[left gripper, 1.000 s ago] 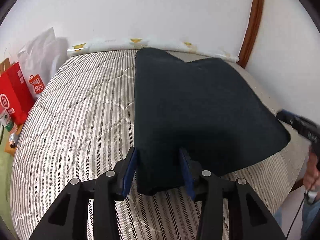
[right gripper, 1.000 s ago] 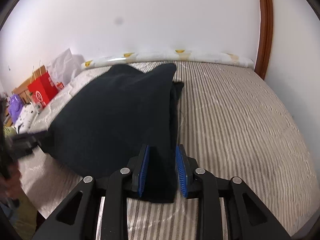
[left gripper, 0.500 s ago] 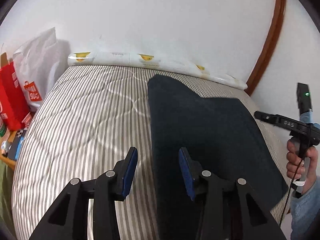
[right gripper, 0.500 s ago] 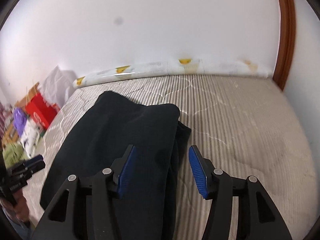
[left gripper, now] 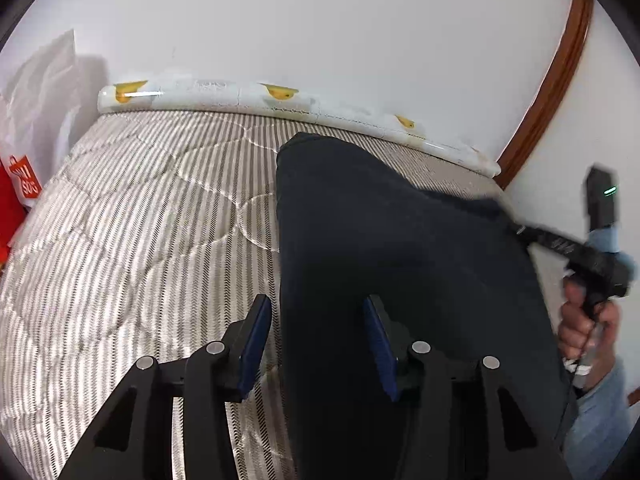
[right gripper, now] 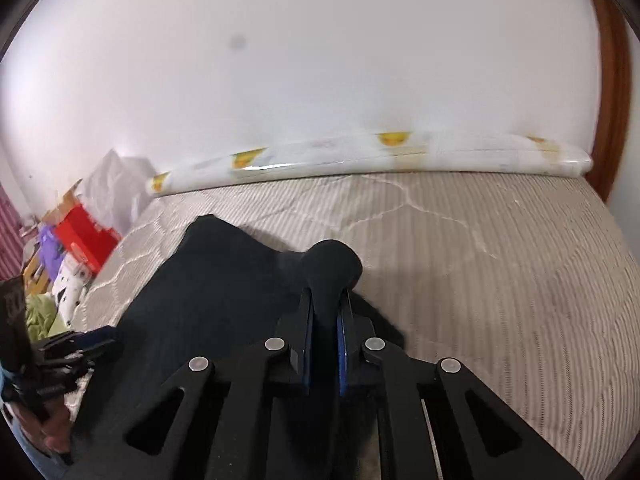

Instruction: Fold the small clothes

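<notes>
Dark garment [left gripper: 392,248] lies flat on the striped mattress [left gripper: 140,220]. Right gripper [right gripper: 325,340] is clamped on a bunched edge, likely to lift a fold. Left gripper [left gripper: 316,344] straddles the cloth's near edge, jaws opening, gripping nothing.

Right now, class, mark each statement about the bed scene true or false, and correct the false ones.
1. The right gripper is shut on a fold of the dark garment. True.
2. The left gripper pinches the garment tightly. False: its jaws are opening, pads off the cloth.
3. The garment lies on a striped mattress. True.
4. The red bag sits on the mattress. False: it stands beside the bed.
</notes>
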A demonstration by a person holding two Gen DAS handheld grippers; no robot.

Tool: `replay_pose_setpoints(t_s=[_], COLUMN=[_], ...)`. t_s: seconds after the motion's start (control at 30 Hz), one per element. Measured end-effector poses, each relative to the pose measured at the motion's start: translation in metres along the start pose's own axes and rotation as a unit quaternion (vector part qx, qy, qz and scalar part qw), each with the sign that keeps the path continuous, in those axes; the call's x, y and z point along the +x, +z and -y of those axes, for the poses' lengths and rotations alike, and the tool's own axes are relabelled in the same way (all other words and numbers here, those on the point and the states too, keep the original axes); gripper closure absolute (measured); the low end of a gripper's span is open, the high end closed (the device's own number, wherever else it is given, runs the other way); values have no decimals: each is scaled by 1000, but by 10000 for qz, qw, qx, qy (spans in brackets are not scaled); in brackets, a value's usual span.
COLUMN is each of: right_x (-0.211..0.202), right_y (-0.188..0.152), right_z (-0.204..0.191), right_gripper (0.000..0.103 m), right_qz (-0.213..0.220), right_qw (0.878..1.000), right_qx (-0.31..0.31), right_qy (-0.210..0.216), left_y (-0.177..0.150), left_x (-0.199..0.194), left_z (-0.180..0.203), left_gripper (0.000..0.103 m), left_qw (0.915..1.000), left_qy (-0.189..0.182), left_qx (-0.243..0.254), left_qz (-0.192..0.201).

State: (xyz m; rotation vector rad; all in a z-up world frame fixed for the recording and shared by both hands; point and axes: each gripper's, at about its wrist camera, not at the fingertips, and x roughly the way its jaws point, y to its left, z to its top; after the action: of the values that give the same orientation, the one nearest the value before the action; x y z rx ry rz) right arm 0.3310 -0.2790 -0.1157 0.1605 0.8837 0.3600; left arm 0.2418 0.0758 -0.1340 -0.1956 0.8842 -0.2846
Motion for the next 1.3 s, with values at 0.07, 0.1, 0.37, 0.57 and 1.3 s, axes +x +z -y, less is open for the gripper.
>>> replay_pose_setpoints(t_s=[0.07, 0.1, 0.37, 0.57, 1.3], right_x=[21, 28, -8, -47, -81], right_y=[-6, -10, -7, -40, -97], right_z=[17, 22, 8, 0, -6], right_gripper=[95, 95, 87, 75, 97], right_qz=[-418, -502, -280, -458, -395], right_qw=[9984, 9974, 9991, 9989, 9992], right_qx=[385, 514, 244, 120, -24], right_qy=[56, 101, -197, 17, -47], left_y=[0, -1, -10, -25, -81], left_x=[3, 2, -13, -32, -82], left_z=[1, 2, 6, 11, 29], left_gripper=[56, 56, 56, 56, 56], left_qw=[10000, 10000, 9996, 9995, 9981], left_qy=[0, 28, 202, 229, 466], left_qx=[10, 33, 195, 204, 407], left_qz=[-39, -29, 45, 48, 79])
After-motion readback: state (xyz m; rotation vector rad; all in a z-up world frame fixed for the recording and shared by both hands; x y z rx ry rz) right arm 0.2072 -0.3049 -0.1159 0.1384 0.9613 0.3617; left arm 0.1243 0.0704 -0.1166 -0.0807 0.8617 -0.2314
